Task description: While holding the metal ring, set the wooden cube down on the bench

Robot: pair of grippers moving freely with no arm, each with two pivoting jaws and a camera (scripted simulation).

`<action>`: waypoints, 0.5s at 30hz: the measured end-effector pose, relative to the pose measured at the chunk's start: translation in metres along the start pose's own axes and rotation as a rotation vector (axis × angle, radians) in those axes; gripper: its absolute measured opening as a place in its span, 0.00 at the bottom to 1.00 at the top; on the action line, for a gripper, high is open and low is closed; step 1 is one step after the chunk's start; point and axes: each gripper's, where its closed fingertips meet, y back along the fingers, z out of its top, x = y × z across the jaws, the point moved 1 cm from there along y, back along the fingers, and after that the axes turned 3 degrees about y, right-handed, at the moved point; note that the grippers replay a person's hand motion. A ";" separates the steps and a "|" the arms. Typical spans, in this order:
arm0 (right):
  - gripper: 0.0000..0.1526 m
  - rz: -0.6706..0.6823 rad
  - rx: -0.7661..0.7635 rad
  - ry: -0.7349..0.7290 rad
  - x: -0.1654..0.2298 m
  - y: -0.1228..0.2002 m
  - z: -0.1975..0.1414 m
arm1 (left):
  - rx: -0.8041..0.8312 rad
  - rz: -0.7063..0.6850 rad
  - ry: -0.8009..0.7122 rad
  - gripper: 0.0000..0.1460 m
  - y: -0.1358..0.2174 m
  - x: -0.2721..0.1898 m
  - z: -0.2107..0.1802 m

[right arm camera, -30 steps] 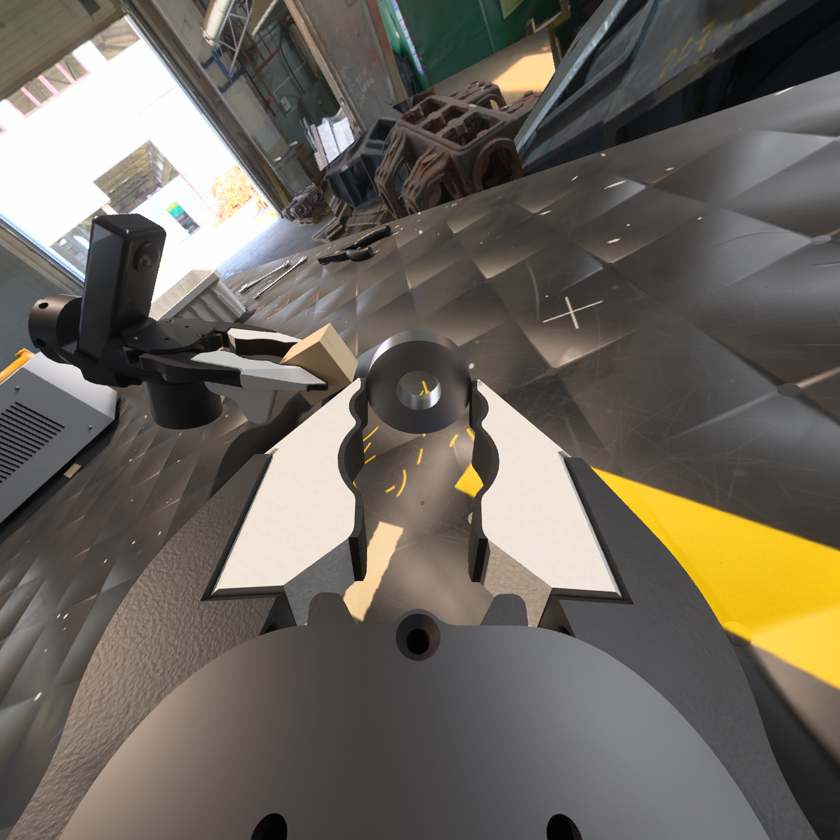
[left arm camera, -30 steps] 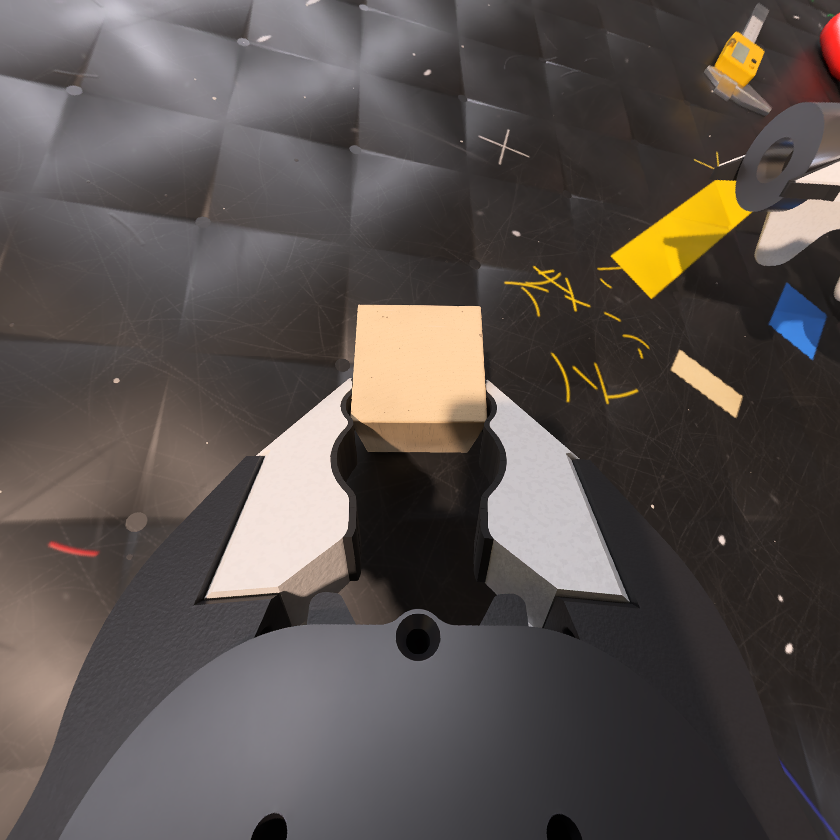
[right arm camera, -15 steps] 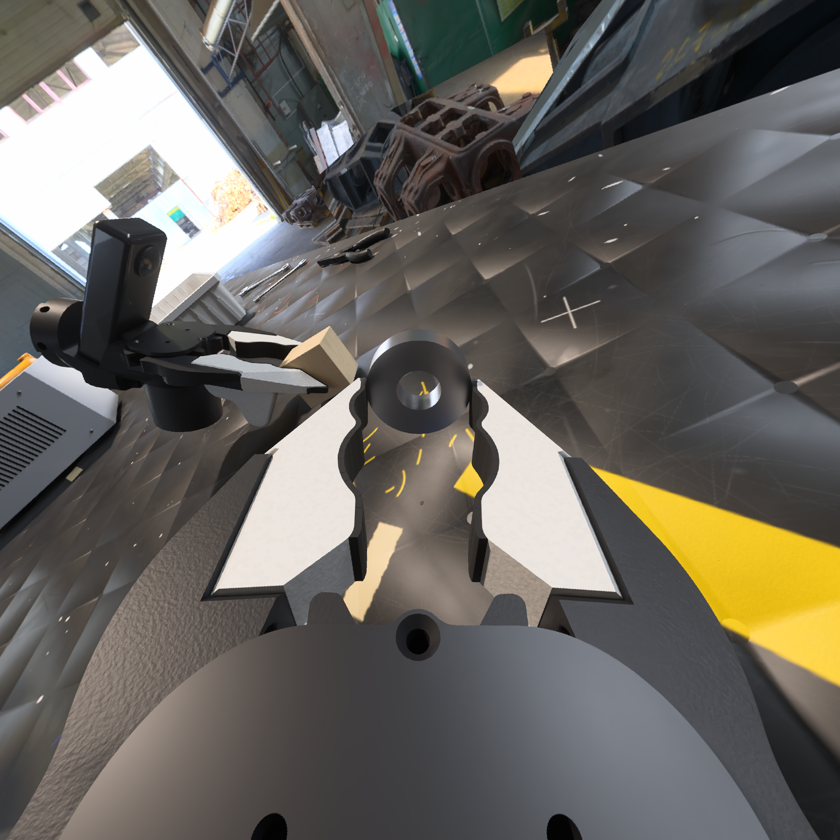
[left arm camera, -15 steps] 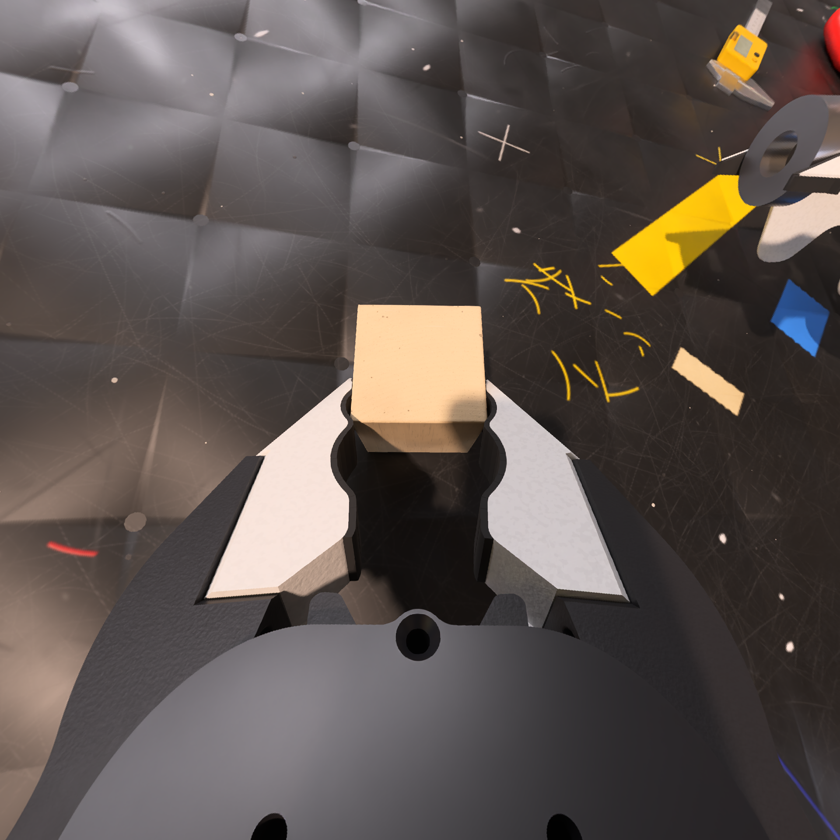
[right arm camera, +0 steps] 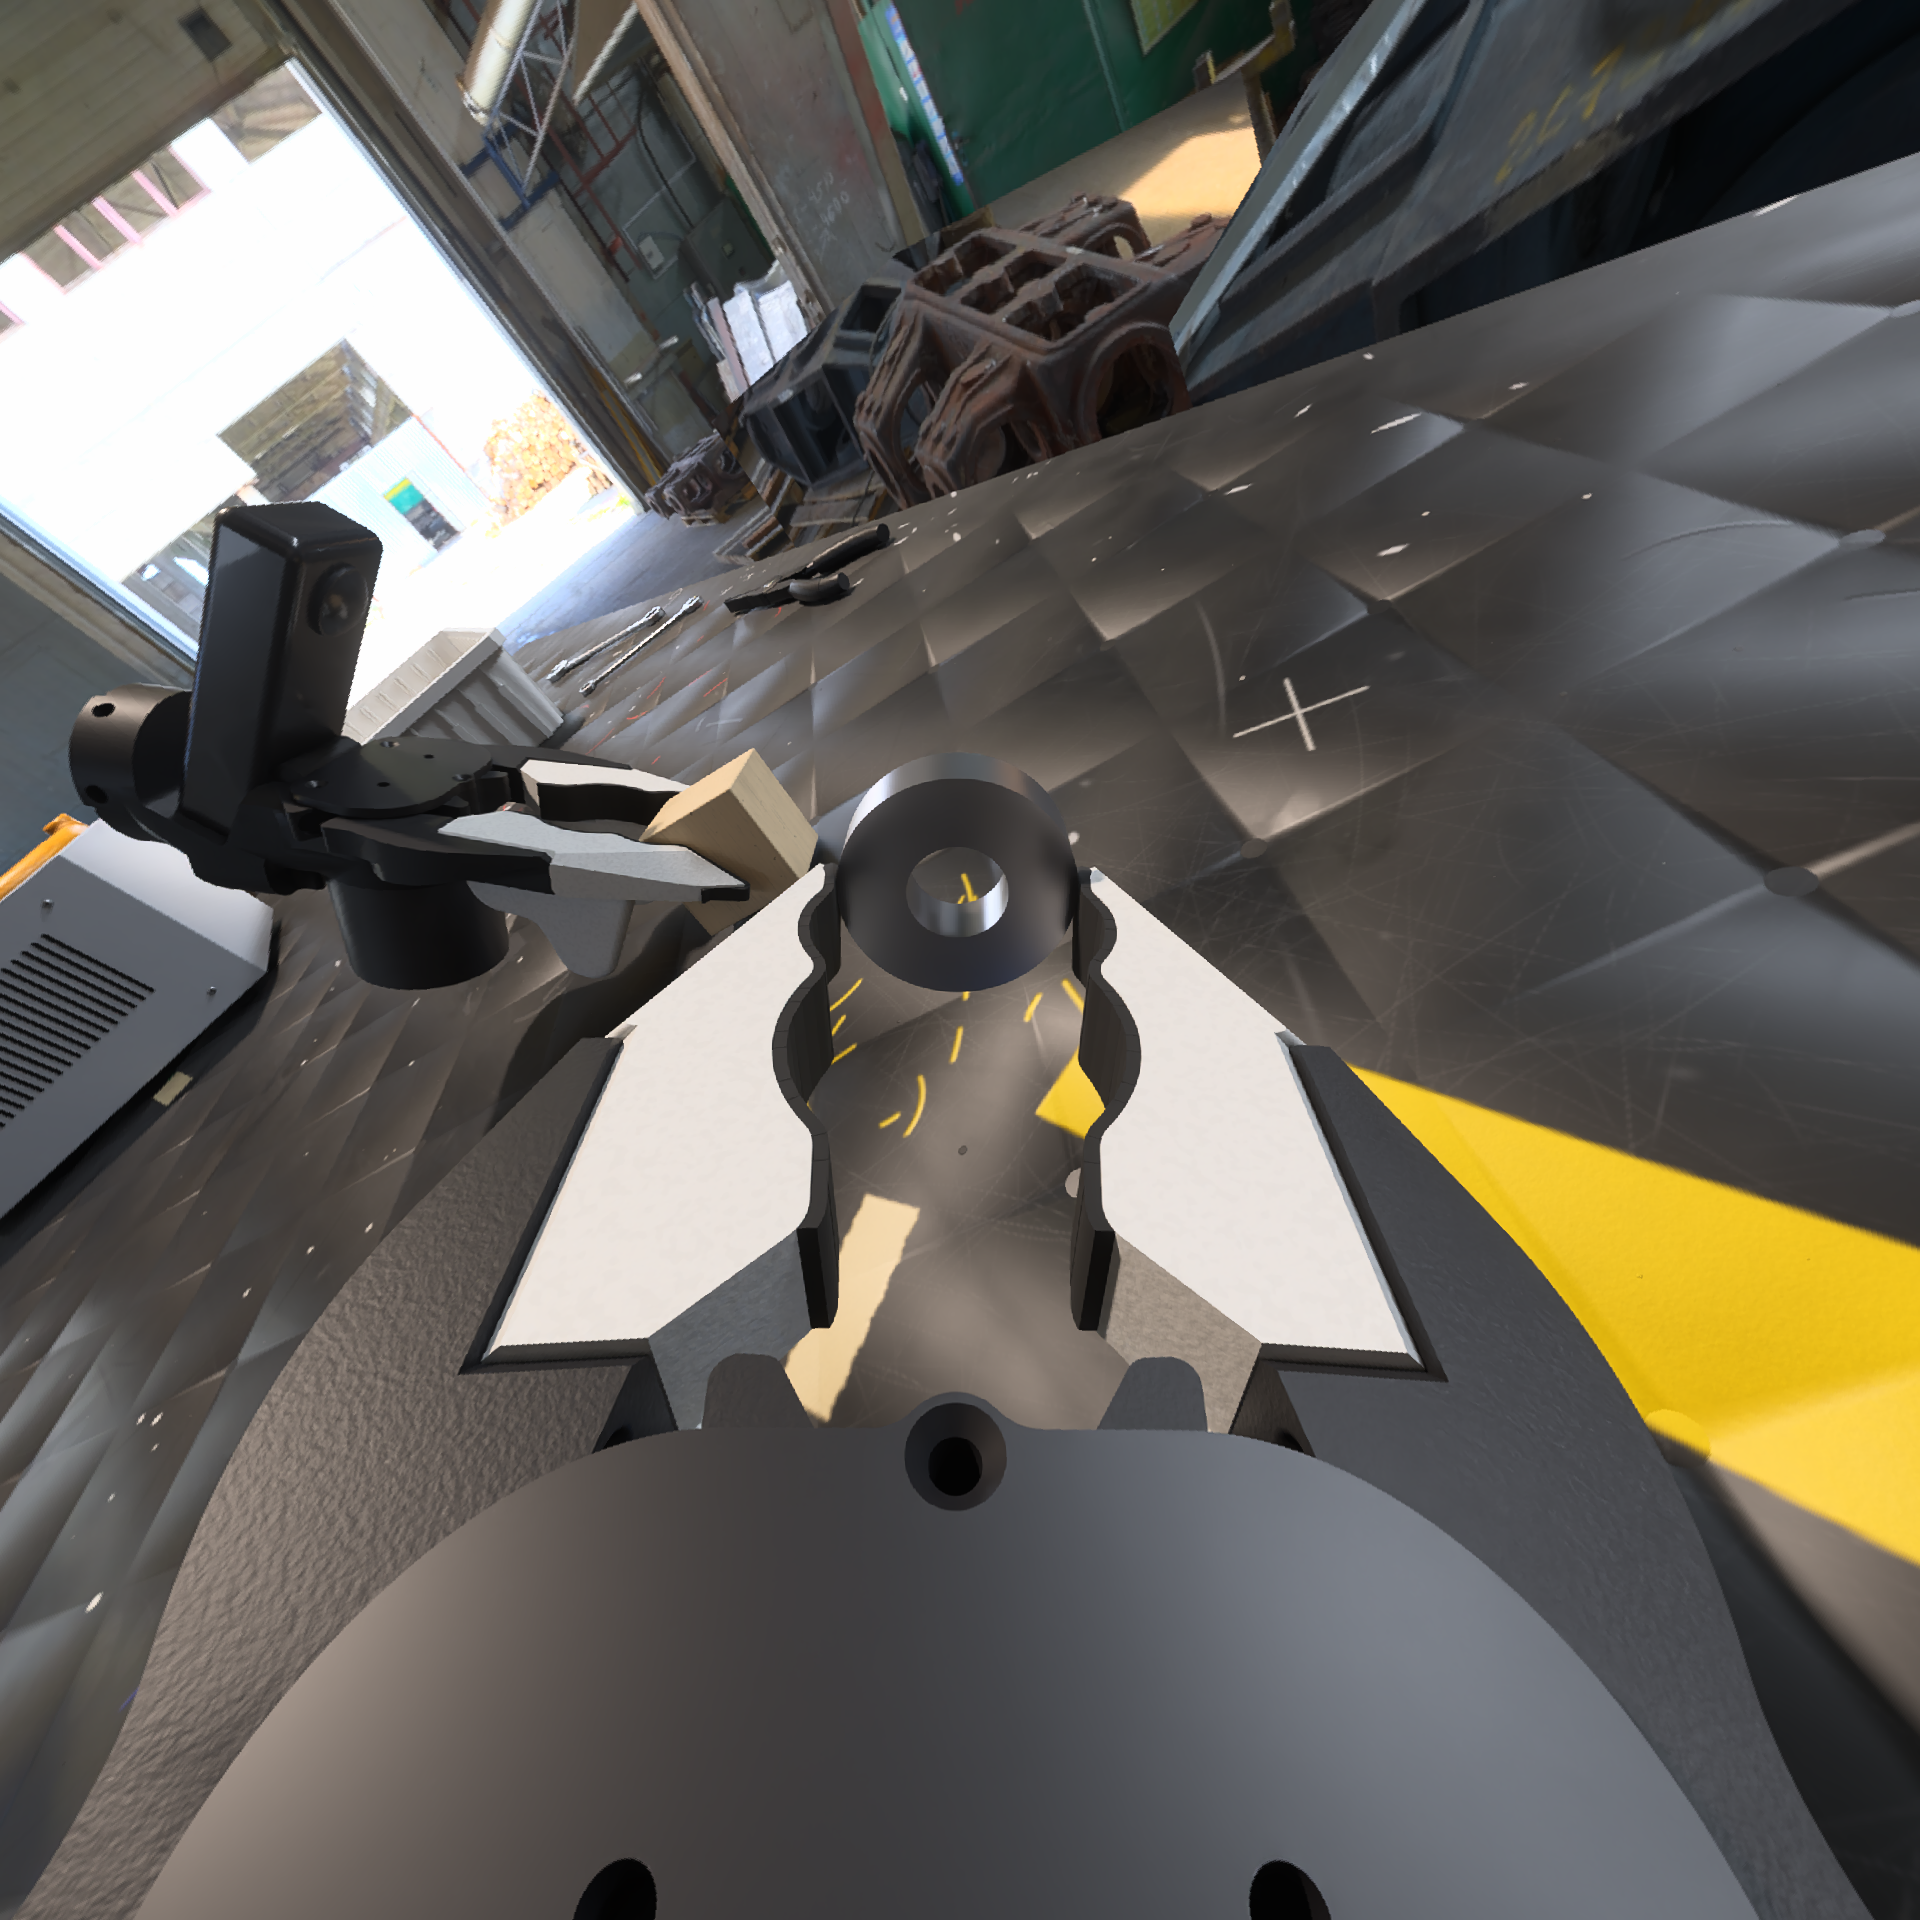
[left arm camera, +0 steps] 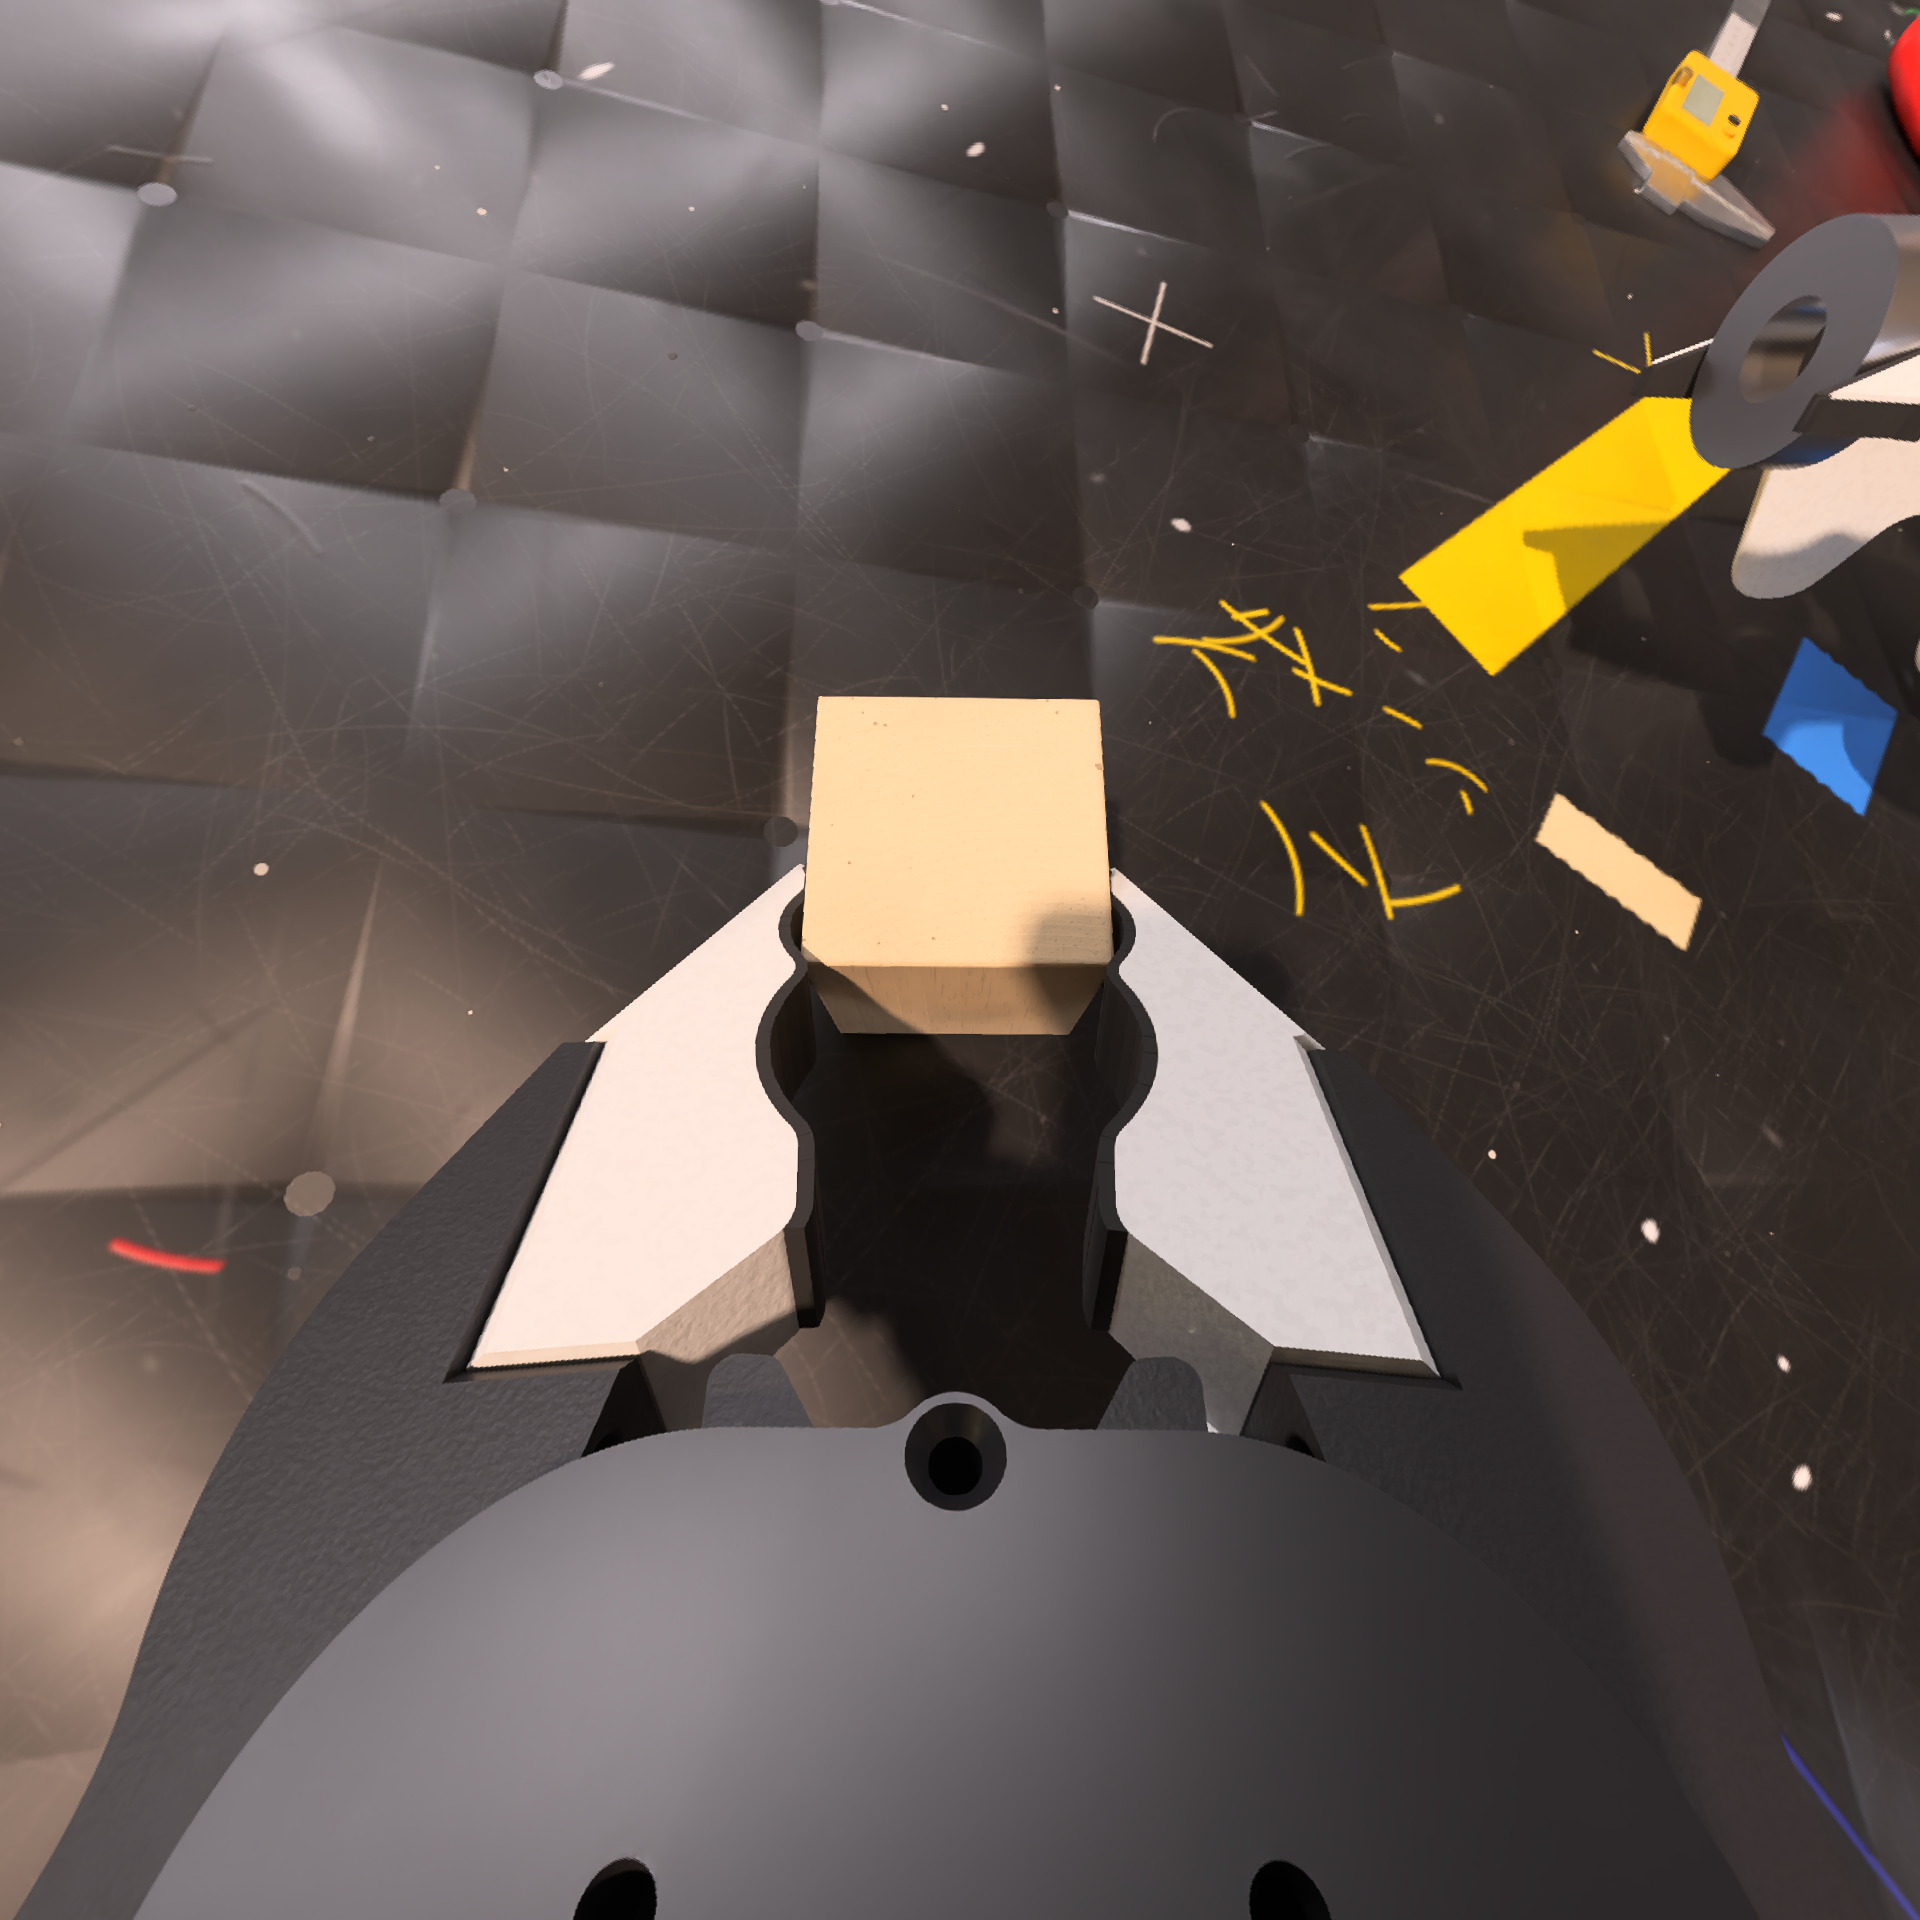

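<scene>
The left gripper [left arm camera: 956, 914] is clamped on the wooden cube [left arm camera: 954, 831], its two pale fingertips pressing the cube's side faces while most of the block juts out past them. The cube hangs above the bench [left arm camera: 520, 520], a dark, scratched metal top with a quilted pattern; in the right wrist view it sits tilted, one corner up, clear of the surface. The right gripper [right arm camera: 954, 894] grips the metal ring [right arm camera: 951, 888] edgewise between its fingertips, the hole facing the camera with yellow scribbles [right arm camera: 914, 1101] on the bench visible beneath it. The ring and cube are near each other but apart. Below the right gripper lies a yellow strip [left arm camera: 1538, 551], with a blue patch [left arm camera: 1834, 732] and a tan strip [left arm camera: 1616, 873] close by. Farther off are a small yellow tool [left arm camera: 1699, 114], possibly a tape measure, a white cross mark [left arm camera: 1151, 320], two wrenches [right arm camera: 623, 644] and a grey vented box [right arm camera: 94, 997].
</scene>
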 end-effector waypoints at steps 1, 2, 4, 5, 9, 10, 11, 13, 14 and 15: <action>0.29 0.000 0.000 0.000 0.000 0.000 0.000 | 0.000 0.000 0.000 0.36 0.000 0.000 0.000; 0.29 0.000 0.000 0.000 0.000 0.000 0.000 | 0.001 0.000 0.000 0.36 0.000 0.000 0.000; 0.29 0.001 0.000 0.000 0.000 0.000 0.000 | 0.002 0.000 -0.001 0.36 0.000 0.000 0.000; 0.29 0.001 0.001 -0.001 0.000 0.000 0.000 | 0.002 -0.001 -0.001 0.36 0.000 0.000 0.000; 0.29 0.001 -0.001 -0.001 0.000 0.000 0.000 | 0.004 0.000 -0.002 0.36 0.000 0.000 0.000; 0.29 0.002 -0.001 -0.002 0.000 0.000 0.000 | 0.004 -0.001 -0.001 0.36 0.000 -0.001 0.000; 0.29 0.002 0.000 -0.002 0.000 0.000 0.000 | 0.004 0.000 -0.002 0.36 0.000 -0.001 0.000; 0.29 0.002 -0.002 -0.003 0.000 0.000 0.000 | 0.006 -0.001 -0.003 0.36 -0.001 -0.001 0.000; 0.29 0.002 -0.002 -0.004 0.000 0.000 0.000 | 0.008 -0.002 -0.004 0.36 -0.001 -0.001 0.000; 0.29 0.002 -0.002 -0.004 -0.001 0.000 0.000 | 0.009 -0.003 -0.005 0.36 -0.002 -0.001 0.000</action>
